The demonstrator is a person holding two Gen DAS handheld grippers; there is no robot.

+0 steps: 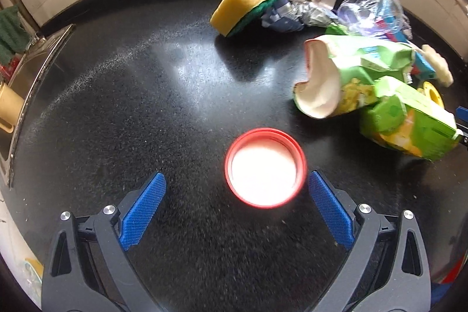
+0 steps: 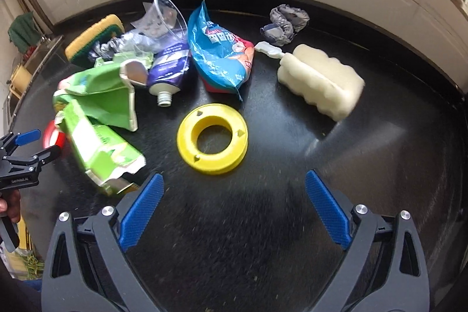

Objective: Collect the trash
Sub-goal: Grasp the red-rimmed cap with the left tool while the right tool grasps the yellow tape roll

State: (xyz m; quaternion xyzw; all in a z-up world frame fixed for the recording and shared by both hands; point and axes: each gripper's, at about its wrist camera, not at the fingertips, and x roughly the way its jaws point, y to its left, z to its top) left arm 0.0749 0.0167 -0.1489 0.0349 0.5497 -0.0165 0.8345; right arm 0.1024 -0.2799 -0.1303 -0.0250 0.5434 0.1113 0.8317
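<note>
The red lid (image 1: 265, 168) is framed between the left gripper (image 1: 236, 189)'s spread fingers for grasping; the right gripper (image 2: 234, 186) is likewise released, the yellow ring (image 2: 212, 138) ahead.

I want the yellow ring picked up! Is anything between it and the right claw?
No. In the right wrist view, only bare black counter lies between the open right claw and the yellow ring.

Left claw (image 1: 235, 189), right claw (image 2: 234, 189): black frames, blue textured pads, silver screws.
</note>
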